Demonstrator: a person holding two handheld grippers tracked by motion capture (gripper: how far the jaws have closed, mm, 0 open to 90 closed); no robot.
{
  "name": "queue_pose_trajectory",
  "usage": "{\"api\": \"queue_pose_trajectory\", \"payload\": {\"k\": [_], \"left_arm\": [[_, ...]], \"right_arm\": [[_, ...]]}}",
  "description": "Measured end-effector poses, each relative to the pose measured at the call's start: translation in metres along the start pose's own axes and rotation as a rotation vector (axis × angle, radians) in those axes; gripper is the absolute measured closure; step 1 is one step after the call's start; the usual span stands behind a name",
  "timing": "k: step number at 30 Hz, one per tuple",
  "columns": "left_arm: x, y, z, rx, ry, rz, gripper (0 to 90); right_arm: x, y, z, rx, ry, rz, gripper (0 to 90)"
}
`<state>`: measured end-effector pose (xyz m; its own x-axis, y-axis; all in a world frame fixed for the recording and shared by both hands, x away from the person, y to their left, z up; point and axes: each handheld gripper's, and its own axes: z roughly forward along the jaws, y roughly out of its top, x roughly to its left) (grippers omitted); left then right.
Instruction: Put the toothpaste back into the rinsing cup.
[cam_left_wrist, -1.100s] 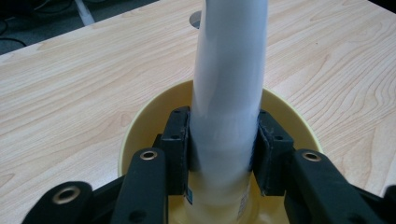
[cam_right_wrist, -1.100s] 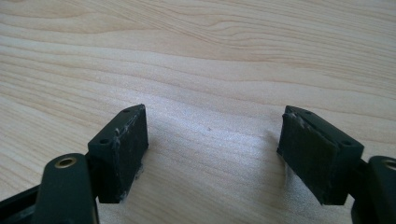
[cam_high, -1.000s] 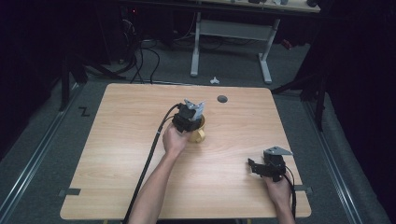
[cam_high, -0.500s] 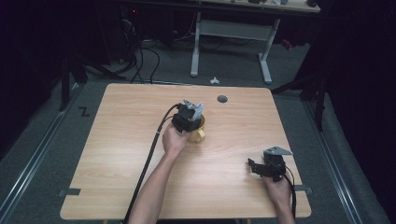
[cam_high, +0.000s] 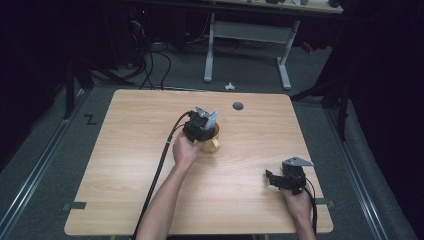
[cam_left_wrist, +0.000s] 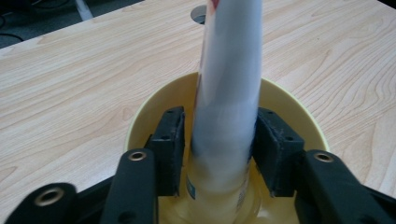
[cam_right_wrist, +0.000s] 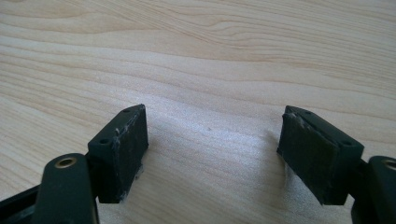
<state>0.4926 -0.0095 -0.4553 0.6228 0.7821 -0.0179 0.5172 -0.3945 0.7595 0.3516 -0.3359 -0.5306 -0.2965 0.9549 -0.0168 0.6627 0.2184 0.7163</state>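
Wooden table (cam_high: 130, 165) is hosting the action: left gripper (cam_left_wrist: 218, 156) is pinching a white tube (cam_left_wrist: 229, 88) standing in the yellow cup (cam_left_wrist: 285, 100) mid-table, probably keeping it upright, while right gripper (cam_right_wrist: 212, 156) is idling wide open, holding nothing, near the front edge.

Dim lab: bare wooden table (cam_high: 130, 165), floor cables (cam_high: 150, 60), black curtains (cam_high: 385, 100).
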Motion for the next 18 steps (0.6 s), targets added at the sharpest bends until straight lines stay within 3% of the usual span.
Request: {"api": "queue_pose_trajectory", "payload": {"k": [8,18], "left_arm": [[0.001,0.0,-0.006,-0.017,-0.008,-0.004,42.9],[-0.001,0.001,-0.015,-0.041,-0.018,0.001,38.6]], "right_arm": [[0.0,0.0,0.0,0.0,0.0,0.0,23.9],[0.0,0.0,0.0,0.0,0.0,0.0,23.8]]}}
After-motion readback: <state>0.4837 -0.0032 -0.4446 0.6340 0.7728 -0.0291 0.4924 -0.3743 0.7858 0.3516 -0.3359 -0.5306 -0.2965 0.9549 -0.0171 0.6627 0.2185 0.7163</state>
